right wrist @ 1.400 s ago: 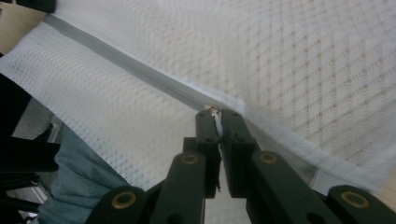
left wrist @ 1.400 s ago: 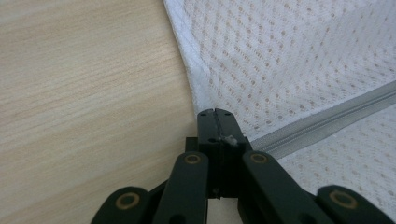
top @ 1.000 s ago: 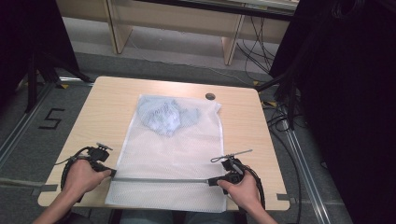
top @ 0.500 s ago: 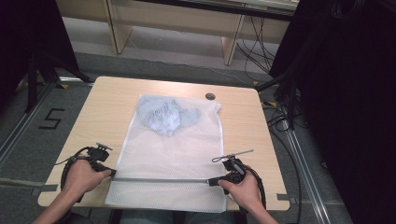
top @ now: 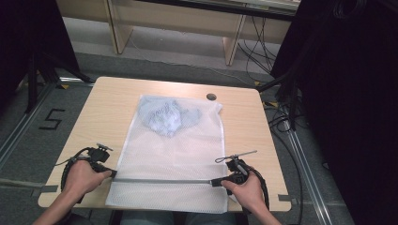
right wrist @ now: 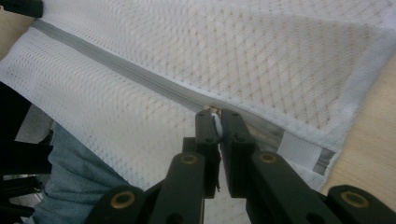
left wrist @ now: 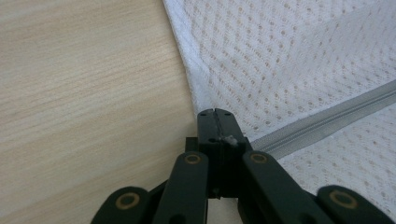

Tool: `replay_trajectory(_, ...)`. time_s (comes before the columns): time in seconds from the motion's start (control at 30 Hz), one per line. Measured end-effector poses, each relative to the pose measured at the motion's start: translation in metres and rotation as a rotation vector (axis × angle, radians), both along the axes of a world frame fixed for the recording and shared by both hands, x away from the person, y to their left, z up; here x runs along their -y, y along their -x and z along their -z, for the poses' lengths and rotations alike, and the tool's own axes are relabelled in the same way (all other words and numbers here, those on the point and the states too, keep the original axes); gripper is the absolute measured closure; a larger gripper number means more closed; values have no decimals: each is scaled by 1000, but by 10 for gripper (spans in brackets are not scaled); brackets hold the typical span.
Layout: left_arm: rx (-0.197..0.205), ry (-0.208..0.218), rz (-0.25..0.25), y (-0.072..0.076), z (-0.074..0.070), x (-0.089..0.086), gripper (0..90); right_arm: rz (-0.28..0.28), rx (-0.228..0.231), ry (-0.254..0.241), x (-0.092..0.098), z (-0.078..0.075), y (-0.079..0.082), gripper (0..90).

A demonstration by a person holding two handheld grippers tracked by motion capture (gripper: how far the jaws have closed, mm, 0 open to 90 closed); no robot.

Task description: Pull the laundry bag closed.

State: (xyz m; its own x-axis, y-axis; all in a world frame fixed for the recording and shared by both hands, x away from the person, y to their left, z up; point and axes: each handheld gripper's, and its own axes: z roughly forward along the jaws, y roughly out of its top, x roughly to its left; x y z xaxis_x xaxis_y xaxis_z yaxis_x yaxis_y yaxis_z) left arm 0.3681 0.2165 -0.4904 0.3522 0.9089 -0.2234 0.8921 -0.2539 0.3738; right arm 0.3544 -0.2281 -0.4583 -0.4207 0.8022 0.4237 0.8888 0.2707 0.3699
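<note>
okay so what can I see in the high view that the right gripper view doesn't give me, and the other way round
High view alone: the whole wooden table, the bluish garment bunched inside the far end of the mesh bag, both hands, and the left gripper at the zipper's other end.

Right gripper view alone: the right gripper with jaws shut on the small white zipper pull, the white tab at the bag's edge, and denim below the table edge.

Shared: the white mesh bag and its grey zipper running across it.

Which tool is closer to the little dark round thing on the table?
Right. The right tool pinches the zipper pull at the mesh bag's near right end, below the round thing. The left tool grips the bag's left end, farther away.
</note>
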Motion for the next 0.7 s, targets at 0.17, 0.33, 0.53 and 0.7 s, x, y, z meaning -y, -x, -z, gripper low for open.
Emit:
replay_trajectory(0.17, -1, 0, 0, 0, 0, 0, 900, 13, -21, -14, 0, 0, 1, 869)
replay_trajectory(0.33, -1, -1, 0, 0, 0, 0, 899, 15, -8, -7, 4, 0, 1, 869)
replay_trajectory(0.53, 0, -2, 0, 0, 0, 0, 899, 32, -13, -7, 6, 0, 2, 869)
replay_trajectory(0.7, -1, -1, 0, 0, 0, 0, 899, 24, -6, -12, 9, 0, 2, 869)
